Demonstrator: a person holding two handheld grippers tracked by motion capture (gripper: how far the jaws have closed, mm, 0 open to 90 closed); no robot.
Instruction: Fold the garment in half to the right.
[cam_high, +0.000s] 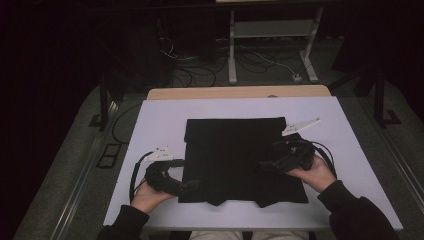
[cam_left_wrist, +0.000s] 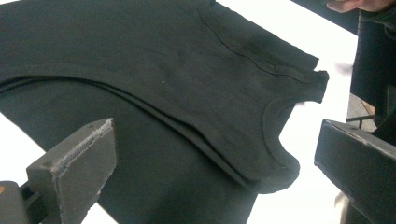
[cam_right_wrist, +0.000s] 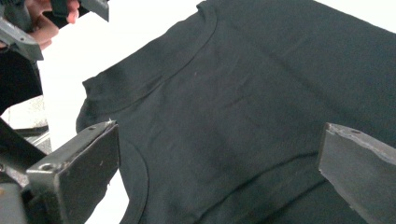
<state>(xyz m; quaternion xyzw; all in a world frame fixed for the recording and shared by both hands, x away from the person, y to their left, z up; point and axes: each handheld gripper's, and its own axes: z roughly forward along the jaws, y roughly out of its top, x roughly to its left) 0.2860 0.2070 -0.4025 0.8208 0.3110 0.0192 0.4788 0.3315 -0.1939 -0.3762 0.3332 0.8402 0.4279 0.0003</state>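
One black garment (cam_high: 243, 160), partly folded with its neckline toward the person, is lying flat in the middle of the white table (cam_high: 155, 125), and its layered edges could be slipping apart if only the top ply gets pinched. The left gripper (cam_high: 192, 186) is hovering at its near left edge and the right gripper (cam_high: 265, 166) over its right side, both gaping wide and holding nothing, so a shallow or uneven grab is risking a dragged, crooked fold.
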